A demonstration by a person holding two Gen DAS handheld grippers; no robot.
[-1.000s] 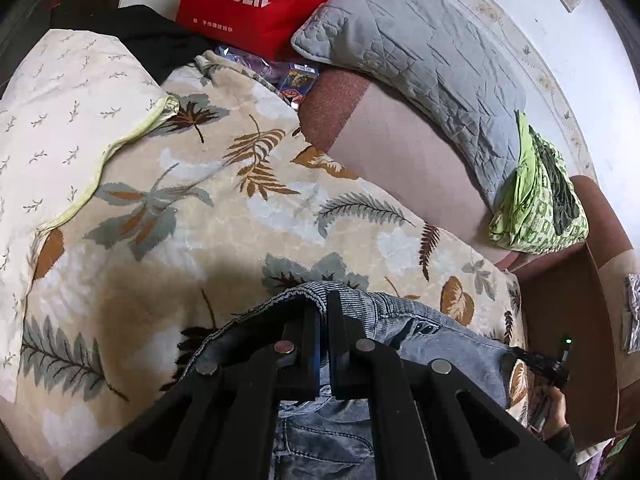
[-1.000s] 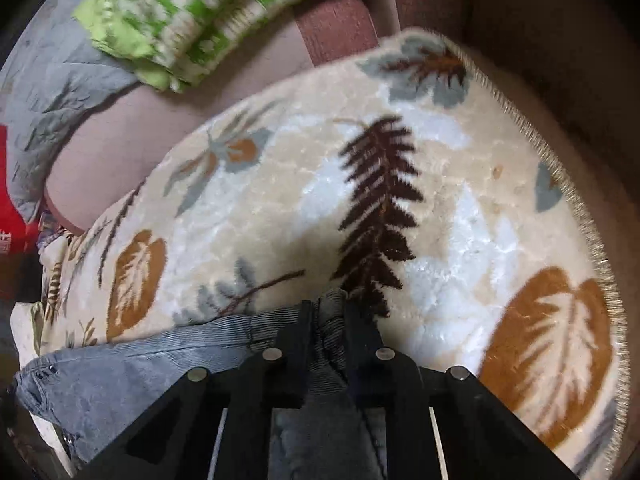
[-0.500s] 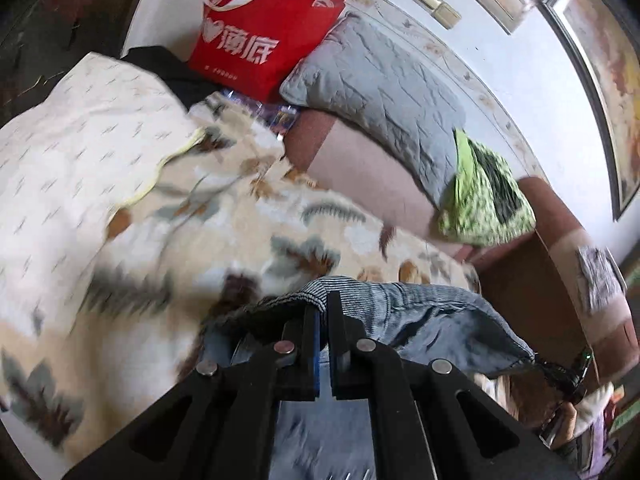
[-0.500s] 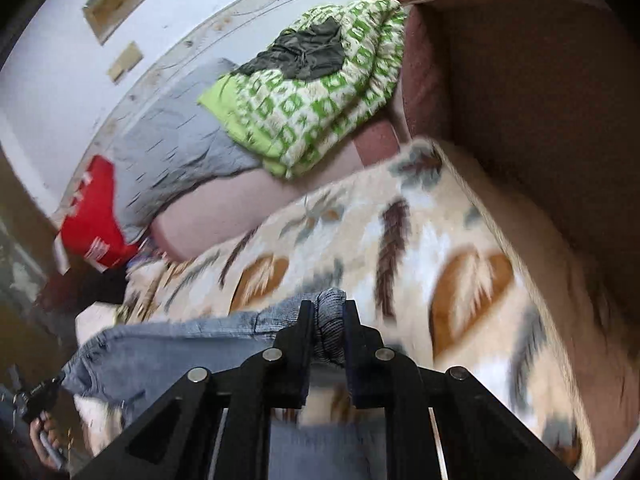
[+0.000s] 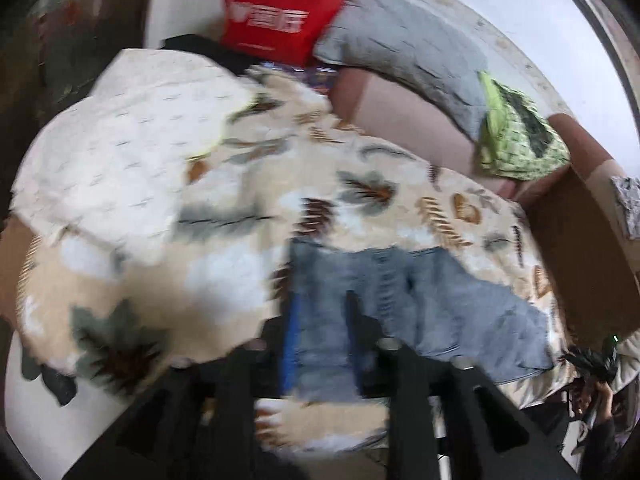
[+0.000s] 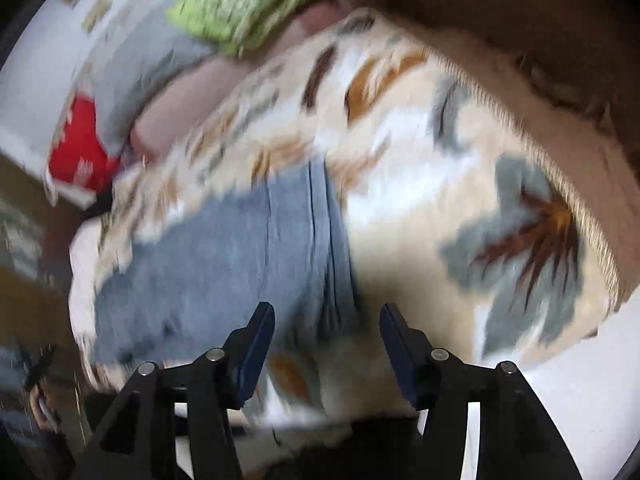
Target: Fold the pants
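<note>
Both grippers have let go of the jeans since half a second ago: then each pinched a denim edge, now the left gripper (image 5: 320, 316) and right gripper (image 6: 326, 326) stand with fingers spread and nothing between them. The jeans (image 5: 404, 304) lie folded on the leaf-print blanket (image 5: 224, 272), their near edge just ahead of the left fingers; in the right wrist view the denim (image 6: 240, 248) sits ahead and to the left of the spread fingers. Both views are smeared by motion.

A red shopping bag (image 5: 280, 8) stands at the far end by the wall; what it holds cannot be seen. Beside it a grey quilted pillow (image 5: 408, 52) leans along the sofa back, with a green patterned bundle (image 5: 520, 136) at its end. A cream quilt (image 5: 120, 136) covers the blanket's left part, well apart from the jeans. Nothing lies between the grippers and the denim.
</note>
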